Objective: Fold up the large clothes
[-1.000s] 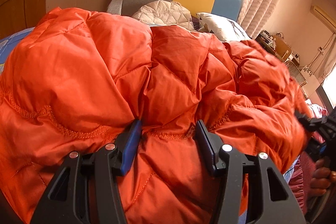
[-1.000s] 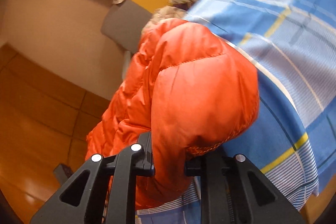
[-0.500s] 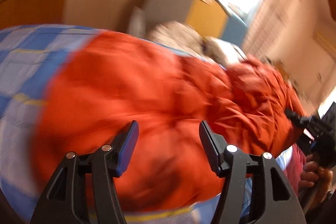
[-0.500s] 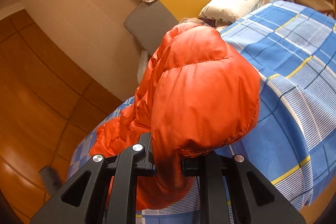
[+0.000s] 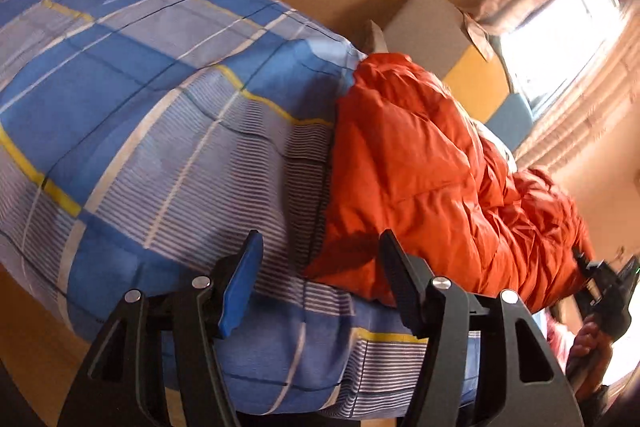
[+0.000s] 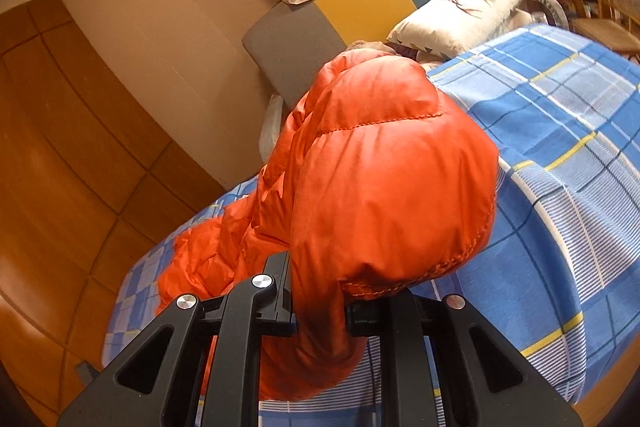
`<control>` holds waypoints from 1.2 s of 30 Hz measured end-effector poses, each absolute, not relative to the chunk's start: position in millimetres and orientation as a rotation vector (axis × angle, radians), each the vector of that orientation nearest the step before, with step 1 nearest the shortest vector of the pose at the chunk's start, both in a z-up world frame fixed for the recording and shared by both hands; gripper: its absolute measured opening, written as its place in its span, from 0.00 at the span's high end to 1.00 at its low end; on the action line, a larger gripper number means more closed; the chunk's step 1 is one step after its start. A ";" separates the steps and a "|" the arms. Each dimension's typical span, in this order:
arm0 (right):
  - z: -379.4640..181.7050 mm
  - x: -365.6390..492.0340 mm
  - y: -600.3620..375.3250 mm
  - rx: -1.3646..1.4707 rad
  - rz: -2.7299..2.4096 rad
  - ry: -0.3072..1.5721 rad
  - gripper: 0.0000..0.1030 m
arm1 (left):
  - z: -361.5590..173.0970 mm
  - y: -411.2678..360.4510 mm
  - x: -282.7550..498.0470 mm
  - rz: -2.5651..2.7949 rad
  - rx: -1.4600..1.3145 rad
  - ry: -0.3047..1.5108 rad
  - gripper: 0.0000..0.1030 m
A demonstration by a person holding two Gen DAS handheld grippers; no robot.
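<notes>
An orange quilted down jacket [image 5: 432,183] lies on a bed with a blue checked sheet [image 5: 152,115]. My left gripper [image 5: 320,279] is open and empty, over the sheet just left of the jacket's near edge. My right gripper [image 6: 320,307] is shut on a bunched end of the jacket [image 6: 380,187] and holds it up off the sheet [image 6: 560,167]. The right gripper also shows at the far right of the left wrist view [image 5: 604,291], at the jacket's other end.
A grey, yellow and blue headboard [image 6: 340,7] stands at the far end of the bed, with a white pillow [image 6: 456,15] before it. Curtains and a bright window [image 5: 560,39] are behind. A wooden floor [image 6: 60,167] runs beside the bed.
My left gripper has let go of the jacket and swung left, off it and over the bare sheet. My right gripper has kept its hold and tilted as the view turned.
</notes>
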State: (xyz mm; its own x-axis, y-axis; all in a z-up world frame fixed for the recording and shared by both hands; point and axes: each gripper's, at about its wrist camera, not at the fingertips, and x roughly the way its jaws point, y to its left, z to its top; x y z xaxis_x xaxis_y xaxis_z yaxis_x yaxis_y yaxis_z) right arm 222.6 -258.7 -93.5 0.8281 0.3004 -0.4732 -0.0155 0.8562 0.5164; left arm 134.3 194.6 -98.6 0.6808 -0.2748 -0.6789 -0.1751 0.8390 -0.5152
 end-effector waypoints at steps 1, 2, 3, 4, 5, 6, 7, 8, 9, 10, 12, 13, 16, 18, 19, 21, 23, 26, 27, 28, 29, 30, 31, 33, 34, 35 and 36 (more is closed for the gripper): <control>-92.4 222.4 -256.5 0.509 0.181 0.574 0.85 | -100.0 190.8 138.5 -0.081 -0.581 0.844 0.47; -91.1 221.9 -253.6 0.492 0.187 0.571 0.85 | -101.6 186.4 142.2 -0.093 -0.569 0.855 0.48; -89.5 221.0 -249.8 0.471 0.192 0.568 0.85 | -102.9 181.3 144.9 -0.109 -0.558 0.863 0.50; -88.1 220.4 -247.3 0.454 0.198 0.565 0.85 | -104.8 178.1 150.5 -0.114 -0.548 0.872 0.52; -86.9 219.7 -245.2 0.442 0.204 0.562 0.85 | -105.1 176.1 153.3 -0.121 -0.542 0.880 0.54; -85.3 218.8 -242.7 0.429 0.212 0.559 0.85 | -105.1 174.6 152.6 -0.128 -0.541 0.885 0.58; -84.1 218.3 -240.6 0.420 0.221 0.556 0.85 | -106.6 172.7 154.5 -0.137 -0.542 0.892 0.62; -83.2 217.6 -238.2 0.410 0.231 0.554 0.85 | -107.3 172.2 156.0 -0.142 -0.543 0.896 0.66; -82.1 217.2 -234.7 0.396 0.242 0.552 0.85 | -107.6 171.3 157.5 -0.154 -0.543 0.899 0.68; -80.3 217.1 -230.0 0.380 0.251 0.549 0.85 | -106.2 169.9 159.2 -0.163 -0.536 0.902 0.72; -78.0 215.1 -225.3 0.355 0.270 0.542 0.85 | -102.9 169.2 159.2 -0.148 -0.483 0.912 0.72; -79.0 215.9 -229.3 0.371 0.264 0.545 0.85 | -98.3 170.0 158.2 -0.108 -0.447 0.905 0.67; -88.1 219.3 -248.3 0.425 0.236 0.565 0.86 | -72.2 178.2 149.2 -0.068 -0.424 0.808 0.63; -97.8 221.4 -258.3 0.452 0.220 0.581 0.86 | -51.1 170.9 150.2 -0.082 -0.404 0.760 0.63; -103.4 222.0 -263.6 0.473 0.215 0.589 0.86 | -45.4 166.6 151.7 -0.107 -0.397 0.747 0.63; -108.1 222.6 -267.0 0.483 0.211 0.593 0.86 | -30.7 145.8 165.7 -0.160 -0.382 0.734 0.63; -109.9 223.3 -268.6 0.490 0.216 0.593 0.86 | -25.4 125.3 185.6 -0.189 -0.375 0.748 0.63; -110.3 222.6 -267.9 0.485 0.220 0.591 0.86 | -25.1 92.0 213.2 -0.219 -0.330 0.777 0.63; -110.4 222.1 -268.0 0.484 0.219 0.592 0.85 | -28.2 78.9 221.4 -0.224 -0.301 0.789 0.63; -110.1 221.8 -267.2 0.477 0.218 0.593 0.85 | -32.0 66.2 228.2 -0.239 -0.277 0.808 0.63; -109.9 221.4 -266.2 0.466 0.217 0.593 0.85 | -37.2 54.4 236.8 -0.236 -0.250 0.829 0.65; -110.0 220.9 -266.6 0.465 0.218 0.593 0.85 | -42.8 45.6 244.8 -0.233 -0.229 0.849 0.66; -109.3 219.4 -265.8 0.461 0.222 0.592 0.85 | -45.9 40.1 249.9 -0.242 -0.217 0.862 0.66; -106.3 218.3 -262.2 0.443 0.226 0.588 0.85 | -56.5 29.3 262.9 -0.236 -0.169 0.896 0.67; -102.7 216.7 -258.5 0.430 0.234 0.582 0.85 | -61.8 27.9 265.1 -0.239 -0.165 0.906 0.68; -97.6 214.1 -252.2 0.409 0.246 0.570 0.85 | -65.9 25.3 266.9 -0.247 -0.149 0.911 0.68; -93.3 212.4 -245.5 0.384 0.258 0.561 0.85 | -69.6 23.1 267.6 -0.246 -0.128 0.911 0.69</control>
State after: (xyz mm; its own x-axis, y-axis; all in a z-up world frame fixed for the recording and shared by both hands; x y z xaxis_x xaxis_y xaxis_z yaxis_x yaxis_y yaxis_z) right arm 212.4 -245.5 -93.3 0.8178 0.3387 -0.4654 -0.1325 0.8976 0.4204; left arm 267.6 23.1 -69.6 0.5878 -0.2645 -0.7645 0.1563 0.9644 -0.2134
